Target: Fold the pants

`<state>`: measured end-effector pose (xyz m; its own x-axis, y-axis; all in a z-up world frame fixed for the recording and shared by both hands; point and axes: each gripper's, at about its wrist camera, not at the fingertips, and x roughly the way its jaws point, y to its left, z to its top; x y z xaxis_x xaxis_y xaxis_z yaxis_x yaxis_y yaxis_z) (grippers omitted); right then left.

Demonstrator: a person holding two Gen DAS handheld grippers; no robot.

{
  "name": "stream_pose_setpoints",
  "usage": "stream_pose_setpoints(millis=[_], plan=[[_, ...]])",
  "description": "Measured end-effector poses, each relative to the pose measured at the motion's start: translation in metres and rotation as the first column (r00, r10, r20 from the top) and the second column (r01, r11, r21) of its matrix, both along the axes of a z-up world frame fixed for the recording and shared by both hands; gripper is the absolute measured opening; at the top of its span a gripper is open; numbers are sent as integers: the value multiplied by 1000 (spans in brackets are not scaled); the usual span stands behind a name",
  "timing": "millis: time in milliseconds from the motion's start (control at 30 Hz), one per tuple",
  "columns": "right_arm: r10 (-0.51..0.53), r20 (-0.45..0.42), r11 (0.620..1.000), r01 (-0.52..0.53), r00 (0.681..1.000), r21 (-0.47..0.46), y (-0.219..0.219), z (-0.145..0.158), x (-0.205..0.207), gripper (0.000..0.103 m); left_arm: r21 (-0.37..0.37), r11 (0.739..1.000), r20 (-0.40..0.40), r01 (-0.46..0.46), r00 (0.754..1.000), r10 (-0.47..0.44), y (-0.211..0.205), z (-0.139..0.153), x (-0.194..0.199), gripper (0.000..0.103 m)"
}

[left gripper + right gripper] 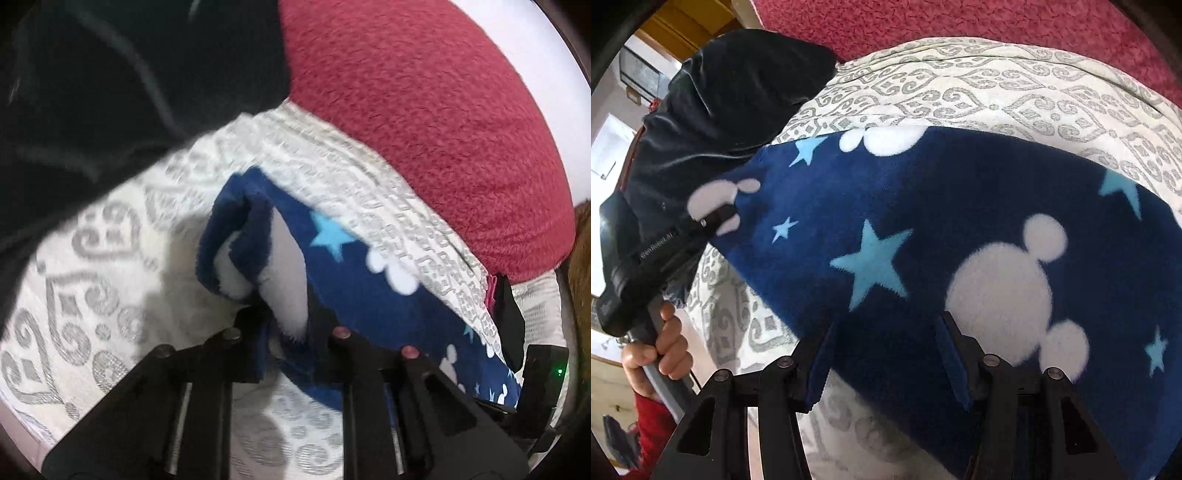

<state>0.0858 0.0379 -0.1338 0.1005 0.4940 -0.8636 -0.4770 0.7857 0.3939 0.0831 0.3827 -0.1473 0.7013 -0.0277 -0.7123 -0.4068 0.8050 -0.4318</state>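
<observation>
A pair of navy fleece pants [923,221], printed with pale blue stars and white mouse-head shapes, lies on a cream bedcover [960,88] patterned with grey scrolls. A dark red fuzzy blanket [424,110] runs along the far side of the bedcover, and a heap of black cloth [92,92] sits at the far left, touching one corner of the pants.

In the left wrist view, the left gripper [286,325] has its two black fingers pressed close around a bunched edge of the pants, where the white inner side of the fleece shows between folds of navy. The fabric is pinched there and rises in a small rumpled ridge just ahead of the fingertips. The rest of the pants stretches away to the right, towards the other gripper's black body at the frame's edge.

In the right wrist view, the right gripper [882,332] has its fingers spread apart, with blue pads (one on each side) resting against the near edge of the pants; fabric fills the gap between them. At the far left of this view, a bare hand [661,350] grips the handle of the left gripper, whose tip meets the far corner of the pants.
</observation>
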Motion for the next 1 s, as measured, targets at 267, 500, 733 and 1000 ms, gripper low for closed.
stream_pose_setpoints(millis=[267, 500, 733, 1000], plan=[[-131, 3, 987, 130, 991, 89, -76, 36, -3, 55, 153, 972, 96, 179, 976, -195, -71, 54, 17, 17], [-282, -23, 948, 282, 959, 147, -148, 47, 9, 59, 260, 844, 34, 470, 869, -494, -195, 45, 37, 17], [-336, -125, 920, 353, 934, 167, -178, 29, 17, 65, 272, 767, -76, 582, 807, -586, -257, 8, 37, 17], [-309, -279, 895, 377, 909, 237, -162, 12, 40, 67, 293, 763, -84, 577, 810, -580, -261, 9, 34, 17]])
